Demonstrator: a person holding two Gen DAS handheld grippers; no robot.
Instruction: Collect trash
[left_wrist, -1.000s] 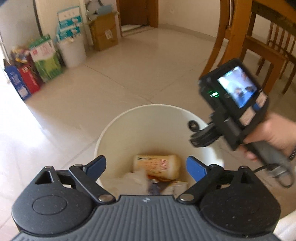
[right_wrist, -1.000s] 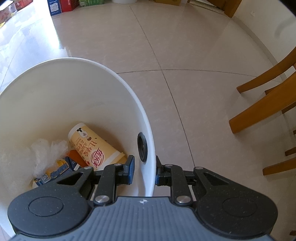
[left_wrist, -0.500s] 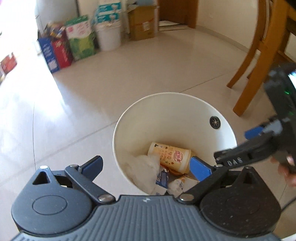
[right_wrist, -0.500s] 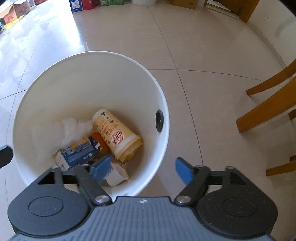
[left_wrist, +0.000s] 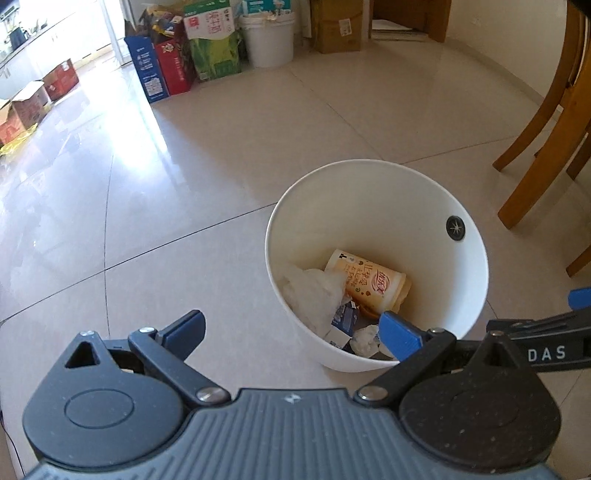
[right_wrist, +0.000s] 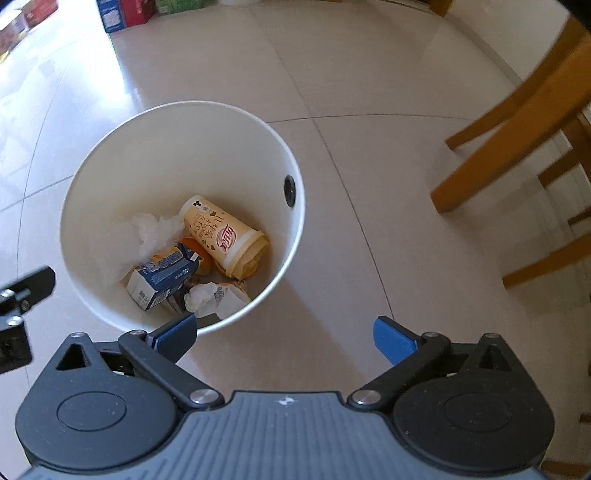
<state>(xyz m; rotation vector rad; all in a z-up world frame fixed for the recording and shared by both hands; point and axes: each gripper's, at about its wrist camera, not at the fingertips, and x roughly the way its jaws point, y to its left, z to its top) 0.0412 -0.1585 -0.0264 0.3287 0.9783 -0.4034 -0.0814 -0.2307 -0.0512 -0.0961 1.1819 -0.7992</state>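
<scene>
A white trash bin (left_wrist: 369, 206) (right_wrist: 184, 147) stands upright on the tiled floor. Inside lie a yellow drink cup (left_wrist: 369, 282) (right_wrist: 221, 232), crumpled white plastic (left_wrist: 314, 291) (right_wrist: 147, 232) and a blue-and-white carton (right_wrist: 162, 275). My right gripper (right_wrist: 284, 328) hovers above the bin's near right side; its jaws are opening, wide apart, with nothing between them. One of its fingers (left_wrist: 546, 352) shows at the right edge of the left wrist view. My left gripper (left_wrist: 291, 325) is open and empty, above the floor just left of the bin.
Wooden chair legs (left_wrist: 535, 147) (right_wrist: 517, 129) stand close on the right of the bin. Cardboard boxes (left_wrist: 166, 66) and a white bucket (left_wrist: 269, 40) line the far wall. More boxes (left_wrist: 26, 103) sit at the far left.
My right gripper let go of the bin's rim, opened wide and drew back and up. My left gripper rolled and shifted, so the bin now sits to its right.
</scene>
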